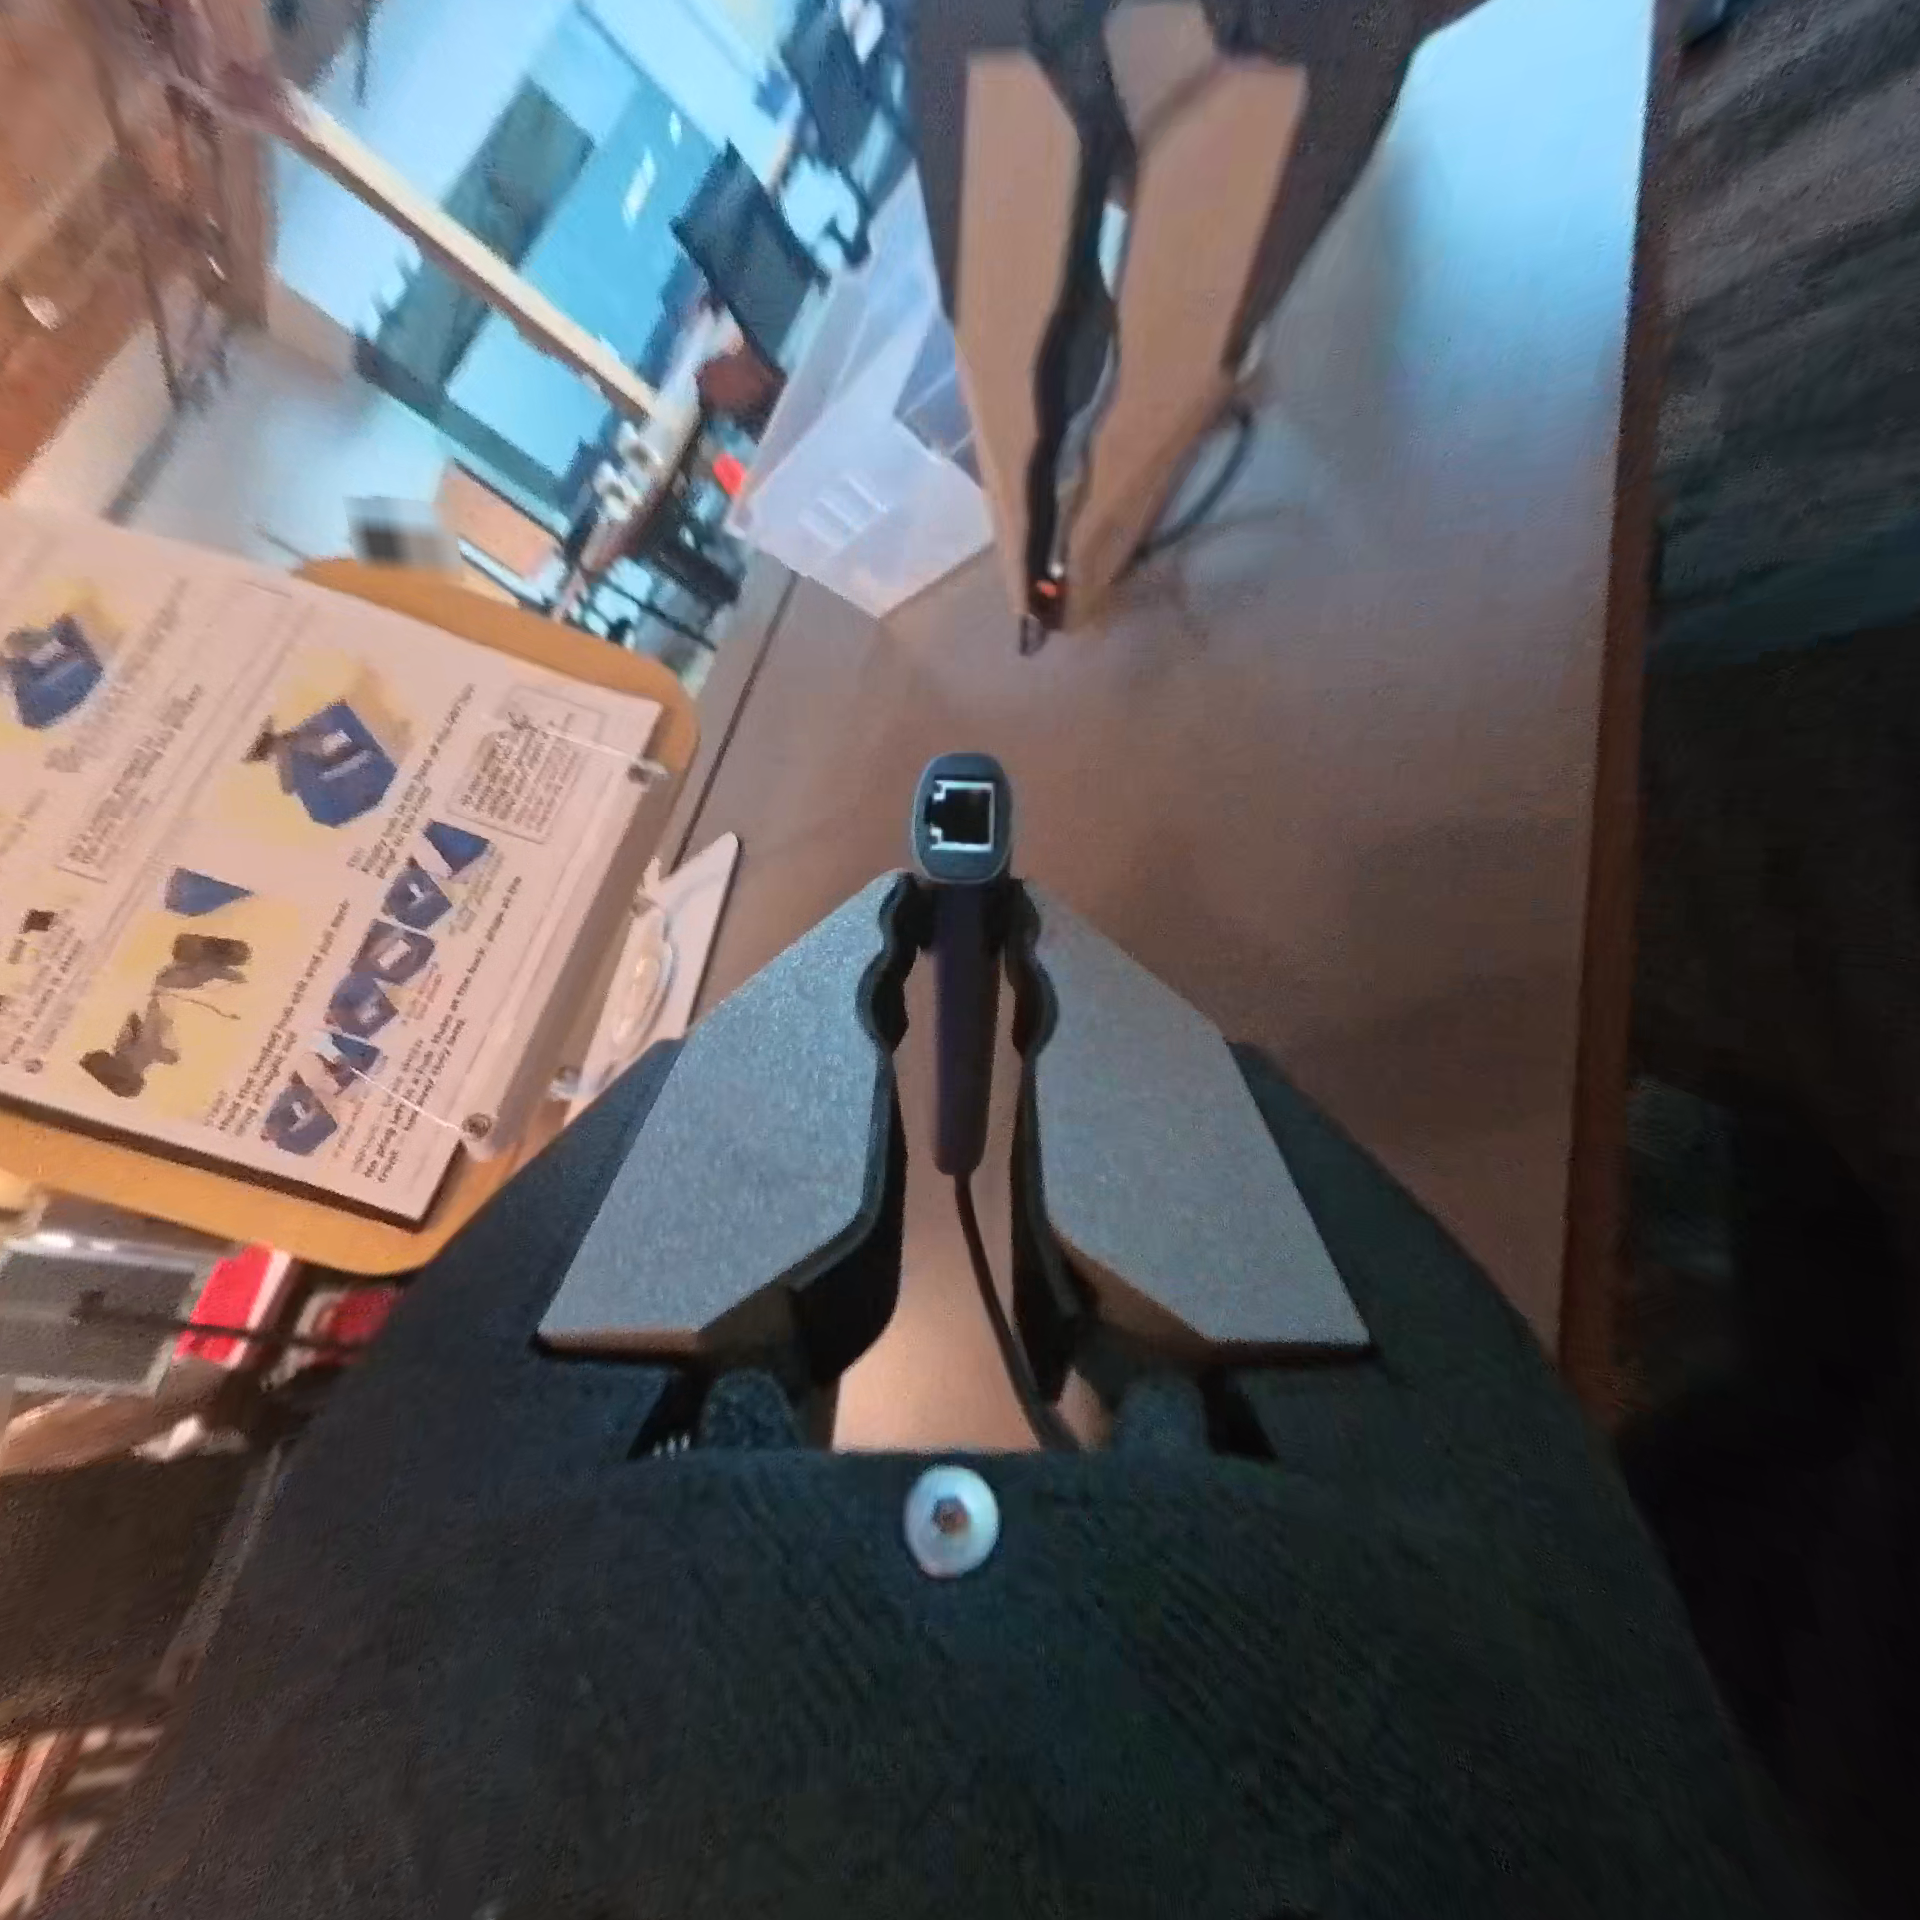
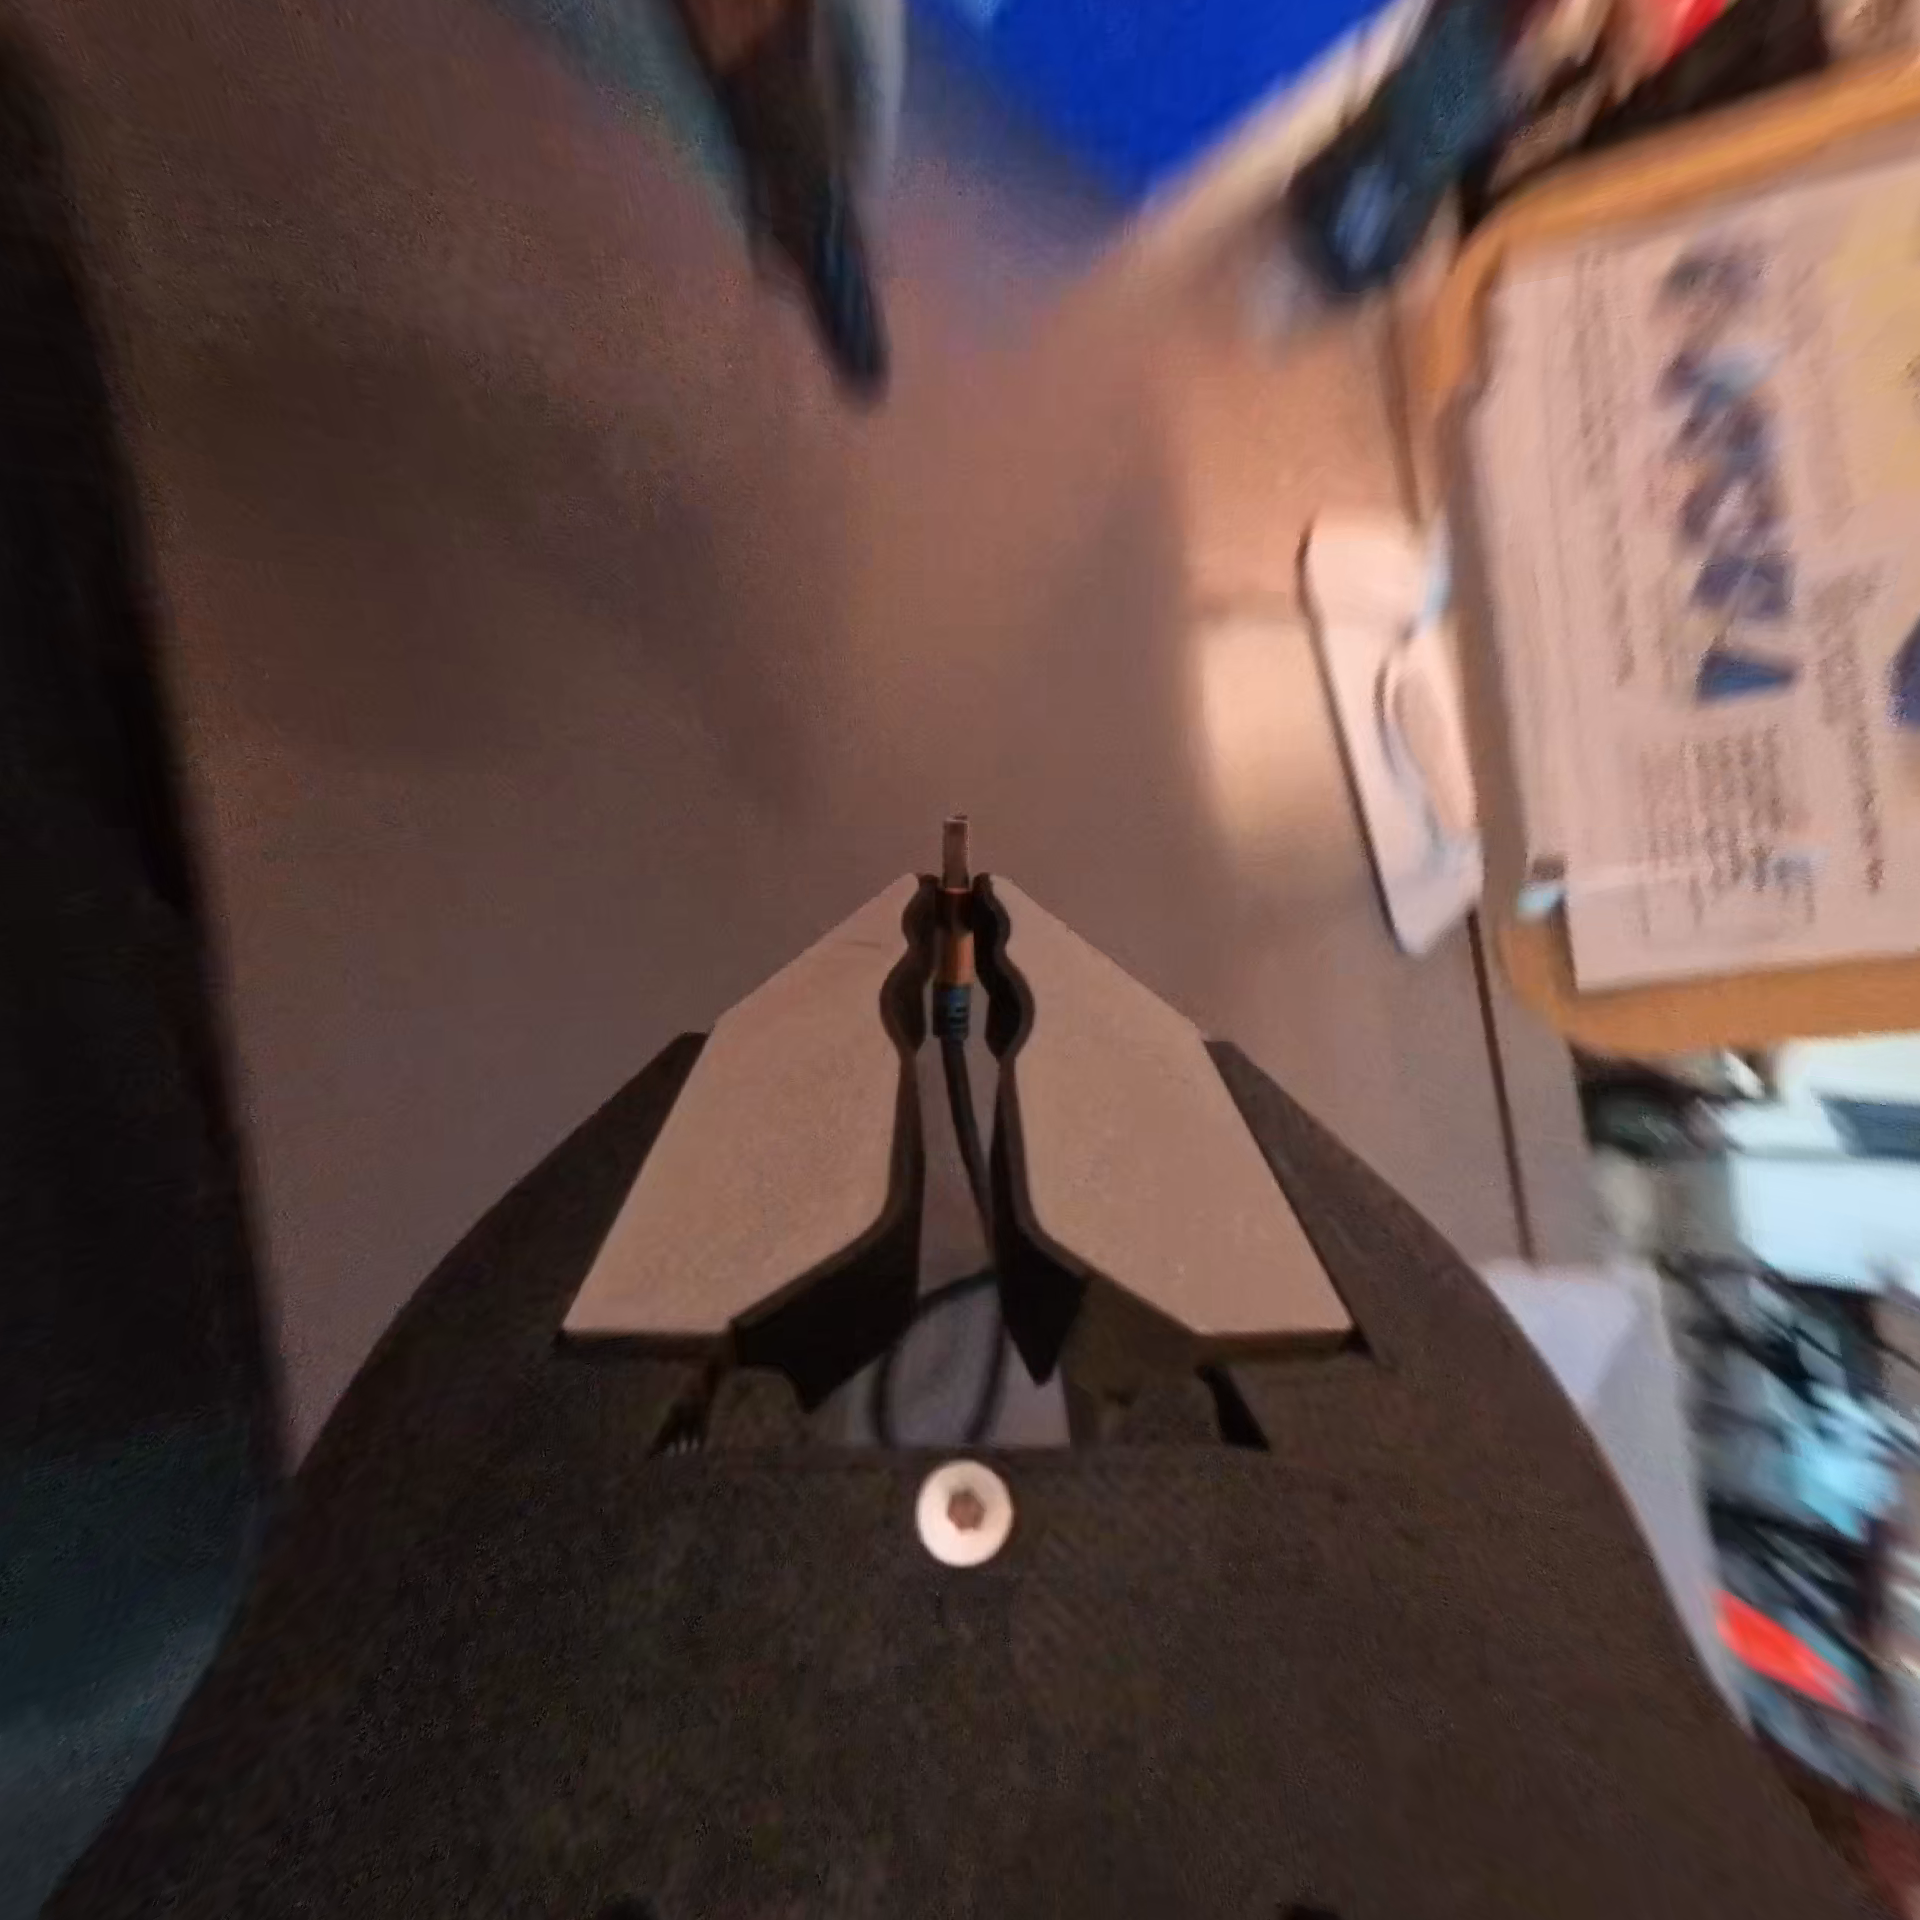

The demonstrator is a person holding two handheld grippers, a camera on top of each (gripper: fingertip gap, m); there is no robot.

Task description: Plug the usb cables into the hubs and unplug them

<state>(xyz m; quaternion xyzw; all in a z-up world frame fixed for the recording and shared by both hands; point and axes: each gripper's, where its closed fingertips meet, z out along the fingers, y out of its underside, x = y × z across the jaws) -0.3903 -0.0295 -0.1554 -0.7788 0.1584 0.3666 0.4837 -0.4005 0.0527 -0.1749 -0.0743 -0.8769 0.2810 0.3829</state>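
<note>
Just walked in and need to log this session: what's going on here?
A person is working two handheld grippers over a brown table. The left gripper is shut on a dark grey hub, held edge-on with its end port facing away. The right gripper is shut on a usb cable by its plug, metal tip poking forward. The two are apart; the plug is not in the hub. The right view is blurred.

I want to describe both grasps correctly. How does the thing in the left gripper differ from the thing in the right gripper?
The left gripper holds a dark grey hub, thick, with a square port on its front end. The right gripper holds a USB cable plug, far thinner, with a copper-coloured shell and a bare metal tip. The hub sticks out more broadly past the fingertips than the plug. Both are clamped near the fingertips, pointing forward, each trailing a black cable.
</note>
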